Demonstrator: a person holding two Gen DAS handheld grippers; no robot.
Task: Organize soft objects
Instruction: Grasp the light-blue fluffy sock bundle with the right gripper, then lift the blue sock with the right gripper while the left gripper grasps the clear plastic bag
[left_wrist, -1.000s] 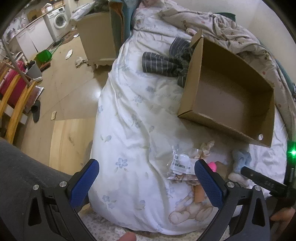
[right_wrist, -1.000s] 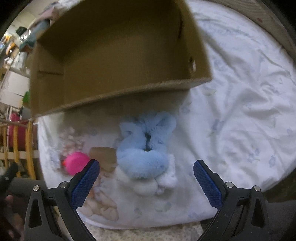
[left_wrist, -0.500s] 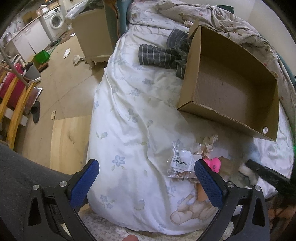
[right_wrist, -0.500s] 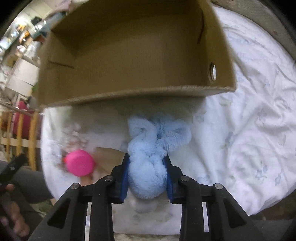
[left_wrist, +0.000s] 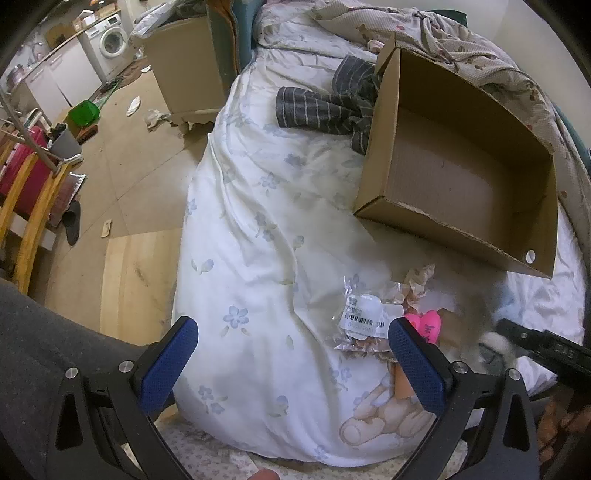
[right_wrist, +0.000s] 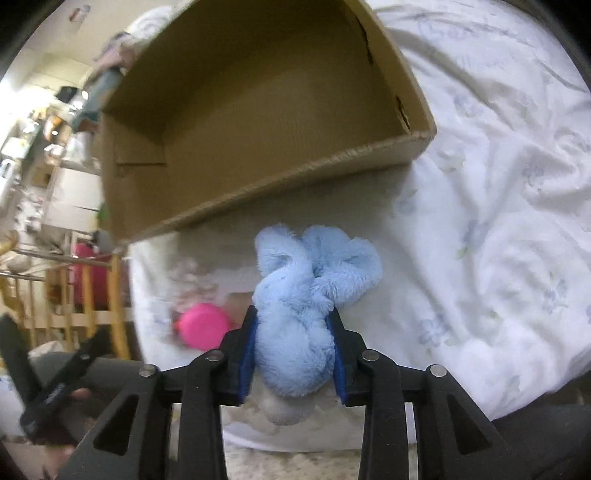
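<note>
Now that my right claw (right_wrist: 293, 354) has closed on the blue plush toy (right_wrist: 306, 295), where a second ago its fingers stood wide apart on either side of it, the pick is made: both blue pads press into the fur and the toy bulges out ahead of them. Since half a second ago the toy looks to have come up off the bed (right_wrist: 480, 221), with the near wall of the cardboard box (right_wrist: 280, 177) just beyond and above it, though the blur in this view keeps me from being sure how clear of the quilt it is. That box is bare inside, so I judge this to be the first soft thing going in, and the next move is a short carry over the near wall before letting go. My left claw (left_wrist: 291, 365) has not changed: it hangs wide open with nothing between its pads, over the edge of the bed. Near its right pad the pink toy (left_wrist: 424, 326) and the clear packet (left_wrist: 365, 317) still lie on the quilt, so most of the sorting remains. A soft grip like this could slip, so I would keep it level.
</note>
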